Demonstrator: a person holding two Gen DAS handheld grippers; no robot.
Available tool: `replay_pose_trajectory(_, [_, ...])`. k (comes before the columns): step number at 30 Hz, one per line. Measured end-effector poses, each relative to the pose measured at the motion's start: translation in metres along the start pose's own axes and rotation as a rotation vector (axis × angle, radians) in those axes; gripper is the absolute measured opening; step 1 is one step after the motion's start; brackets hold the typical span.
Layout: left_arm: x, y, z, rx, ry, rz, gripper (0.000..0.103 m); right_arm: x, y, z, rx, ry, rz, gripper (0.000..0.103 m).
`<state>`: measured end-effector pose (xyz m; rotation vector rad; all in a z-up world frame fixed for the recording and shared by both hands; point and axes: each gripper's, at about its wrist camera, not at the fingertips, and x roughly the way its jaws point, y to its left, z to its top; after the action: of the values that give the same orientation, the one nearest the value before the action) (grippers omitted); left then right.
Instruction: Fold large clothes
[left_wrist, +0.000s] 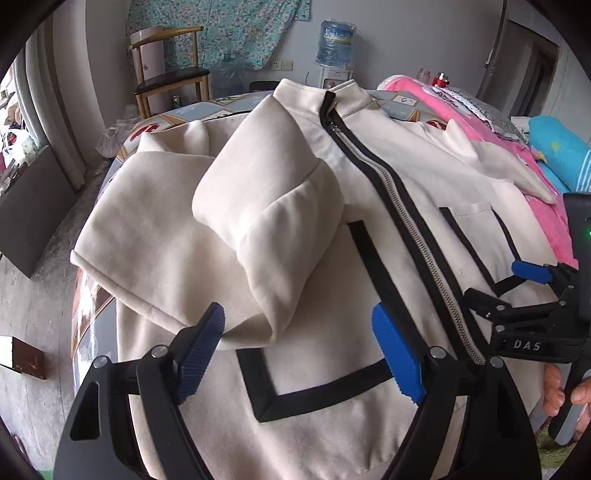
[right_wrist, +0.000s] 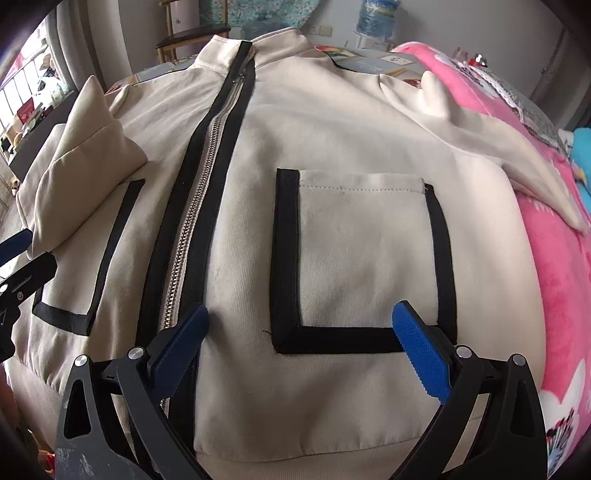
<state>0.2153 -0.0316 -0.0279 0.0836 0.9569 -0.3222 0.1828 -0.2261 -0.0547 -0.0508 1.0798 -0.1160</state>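
Here, in the left wrist view, the cream jacket (left_wrist: 295, 229) lies front-up and zipped on the desk (left_wrist: 221, 105), its collar at the far end. One sleeve (left_wrist: 266, 229) is folded in across the chest, its end lying just ahead of the left hand-held gripper (left_wrist: 299, 343), whose jaws are spread and empty. The cloth looks thick, soft and floppy, probably light for its bulk, so it should bend wherever it is lifted and drag a little over itself.

In the right wrist view, the right hand-held gripper (right_wrist: 299, 343) hovers over the black-trimmed pocket (right_wrist: 362, 251), jaws spread wide with nothing between them. The other sleeve (right_wrist: 498, 147) lies out sideways onto a pink blanket (right_wrist: 546, 258). That sleeve's outer end seems the sensible place to pinch; the zipper (right_wrist: 201, 177) is the one stiff line and will likely resist creasing.
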Motion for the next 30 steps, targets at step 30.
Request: replay_pose_trajectory(30, [-0.002,0.091,-0.023,-0.246,0.032,0.114,0.098,0.021,0.110,0.188,-0.047,0.124,0.563,0.064])
